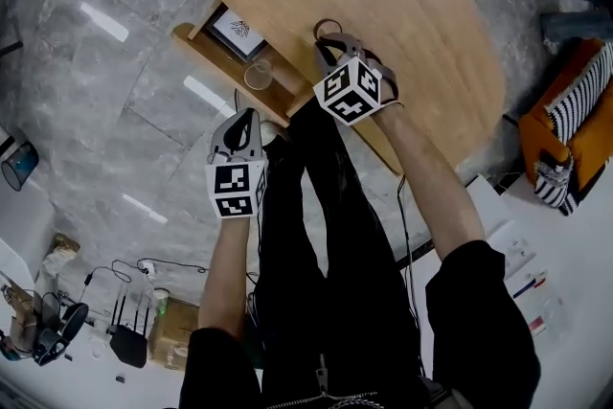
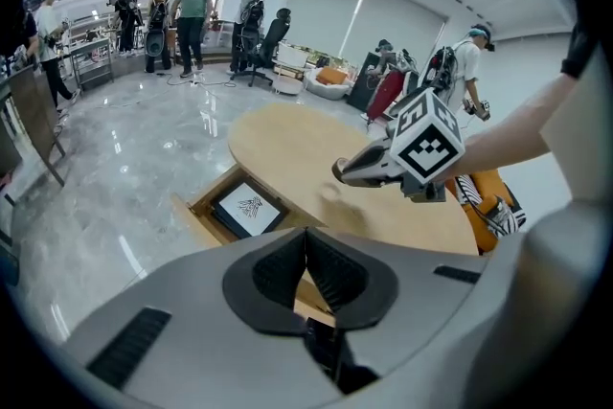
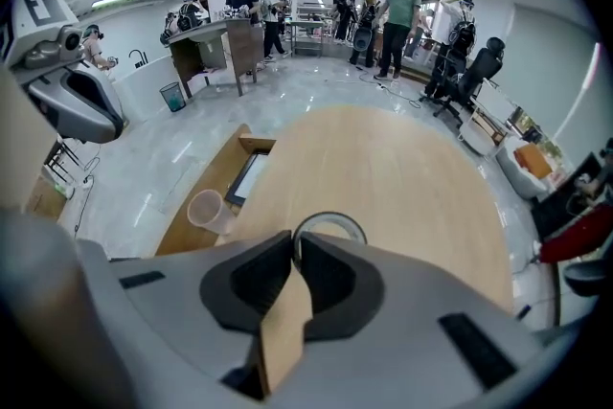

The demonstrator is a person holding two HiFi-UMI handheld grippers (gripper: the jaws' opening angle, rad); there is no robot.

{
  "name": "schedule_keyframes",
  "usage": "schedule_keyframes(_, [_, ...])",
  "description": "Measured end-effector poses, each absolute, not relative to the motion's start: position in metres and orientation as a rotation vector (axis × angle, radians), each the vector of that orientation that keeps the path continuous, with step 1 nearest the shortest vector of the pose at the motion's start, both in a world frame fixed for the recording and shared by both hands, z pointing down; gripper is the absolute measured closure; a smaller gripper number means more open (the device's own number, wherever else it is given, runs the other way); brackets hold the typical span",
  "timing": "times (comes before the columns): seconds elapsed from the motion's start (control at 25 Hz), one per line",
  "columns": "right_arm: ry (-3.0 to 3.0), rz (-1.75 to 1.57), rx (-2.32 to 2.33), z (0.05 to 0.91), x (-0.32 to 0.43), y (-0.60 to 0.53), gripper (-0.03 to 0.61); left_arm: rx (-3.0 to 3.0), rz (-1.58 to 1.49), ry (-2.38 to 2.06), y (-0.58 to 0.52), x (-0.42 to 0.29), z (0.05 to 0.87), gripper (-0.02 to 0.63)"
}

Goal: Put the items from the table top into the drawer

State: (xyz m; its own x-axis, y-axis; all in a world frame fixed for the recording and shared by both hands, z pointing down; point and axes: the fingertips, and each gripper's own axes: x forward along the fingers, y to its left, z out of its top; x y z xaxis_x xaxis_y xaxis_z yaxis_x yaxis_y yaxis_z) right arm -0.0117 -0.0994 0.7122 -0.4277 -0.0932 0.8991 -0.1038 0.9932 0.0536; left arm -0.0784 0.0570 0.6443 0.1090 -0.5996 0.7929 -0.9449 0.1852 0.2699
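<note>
Right jaws: The right gripper (image 3: 295, 239) has its two jaws almost together. They pinch the near edge of a thin dark ring (image 3: 329, 215). You can see the wood through it, so it may be a roll of clear tape.
Left jaws: The left gripper (image 2: 305, 239) has its jaws pressed together. There is nothing in them.
Where the ring is: It sticks out past the right jaws, over the big oval light-brown wooden table (image 3: 402, 168). It is near the table edge on the drawer's side. I cannot tell if it touches the wood or hangs just above it.
Where the left gripper is: It is off the table, over the grey floor, just beside the near end of the drawer.
Drawer: The open light-brown wooden drawer (image 3: 203, 175) sticks out from under the table, on the left.
In the drawer: A clear plastic cup (image 3: 205, 209) stands with its open end up, near the close end. A flat white picture in a black frame (image 3: 247, 175) lies further back. The two do not touch.
Table top: I see only the ring over it.
Done: I think most of the job is done, because the cup and the picture are already in the drawer.
Left to do: The ring looks like the last thing. It has to go sideways to the drawer and be let go inside it.
</note>
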Motion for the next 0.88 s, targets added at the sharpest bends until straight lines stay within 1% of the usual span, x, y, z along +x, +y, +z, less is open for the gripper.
schedule_keyframes(0.28, [-2.028, 0.036, 0.168, 0.72, -0.008, -0.045, 0.538, 1.56, 0.548, -1.571, 0.09, -0.079, 0.657, 0.6])
schedule_keyframes(0.56, [-2.054, 0.023, 0.111, 0.724, -0.025, 0.01, 0.538, 1.528, 0.543, -1.591, 0.129, -0.093, 0.663, 0.6])
schedule_keyframes(0.88, [-1.982, 0.063, 0.01, 0.76, -0.029, 0.052, 0.538, 1.475, 0.522, -1.588, 0.162, -0.099, 0.674, 0.6])
